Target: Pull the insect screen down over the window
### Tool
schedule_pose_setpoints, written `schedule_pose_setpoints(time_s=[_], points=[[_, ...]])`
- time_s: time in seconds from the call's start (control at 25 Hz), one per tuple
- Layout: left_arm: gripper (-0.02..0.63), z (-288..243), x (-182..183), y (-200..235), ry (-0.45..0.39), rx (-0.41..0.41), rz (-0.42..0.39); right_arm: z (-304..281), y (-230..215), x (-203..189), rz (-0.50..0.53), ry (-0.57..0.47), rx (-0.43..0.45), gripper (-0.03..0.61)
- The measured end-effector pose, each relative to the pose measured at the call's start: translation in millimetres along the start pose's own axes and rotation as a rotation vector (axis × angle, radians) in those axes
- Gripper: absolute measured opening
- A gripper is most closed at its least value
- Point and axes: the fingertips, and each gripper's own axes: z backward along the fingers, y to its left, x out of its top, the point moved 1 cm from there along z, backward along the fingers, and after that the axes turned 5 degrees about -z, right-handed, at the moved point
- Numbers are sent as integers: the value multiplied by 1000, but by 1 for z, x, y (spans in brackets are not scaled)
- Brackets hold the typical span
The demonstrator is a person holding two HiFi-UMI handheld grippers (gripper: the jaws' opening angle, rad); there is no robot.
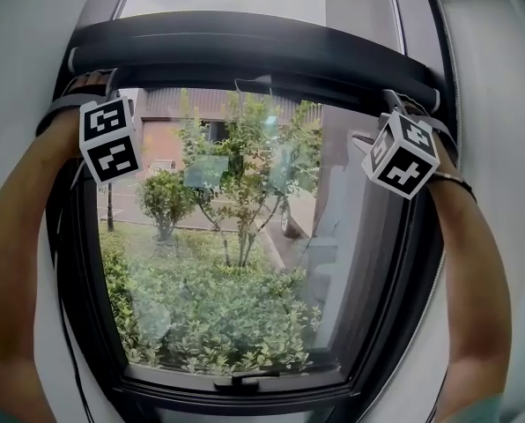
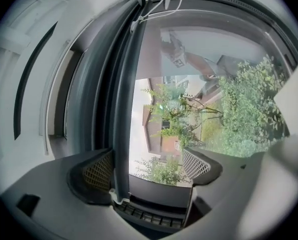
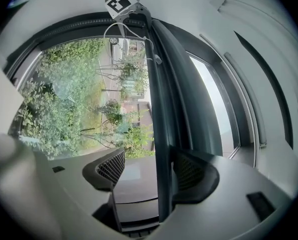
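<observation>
Step in hand: getting a bite on the dark curved pull bar of the insect screen (image 1: 254,55), which sits high at the top of the dark-framed window (image 1: 86,307). Best to close both sides evenly, then draw straight down, level.
Left gripper (image 2: 149,168): jaws spread wide, bar against the left-hand pad, apparently touching.
Right gripper (image 3: 149,171): likewise spread, bar beside the right-hand pad, unclamped.

Screen bar (image 1: 254,55) reads near-black to me, possibly charcoal; it's hard to judge against the bright glass. At its ends, the left cube (image 1: 111,139) and right cube (image 1: 403,155) are white with black squares. Below it I see green shrubs (image 1: 218,315) and a brick-red building (image 1: 157,135).
</observation>
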Motion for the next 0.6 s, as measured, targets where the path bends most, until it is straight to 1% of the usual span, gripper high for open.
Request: schedule_pose_setpoints(time_s=[0.12, 0.24, 0.4, 0.6], points=[[433, 2, 0, -1, 4, -13, -27, 2, 1, -1, 8, 14, 19, 287], [433, 5, -1, 0, 4, -31, -22, 6, 2, -1, 19, 16, 40, 287], [433, 7, 2, 1, -5, -36, -21, 10, 1, -4, 28, 33, 74, 287], [433, 12, -1, -10, -7, -52, -14, 13, 14, -3, 31, 34, 108, 287]])
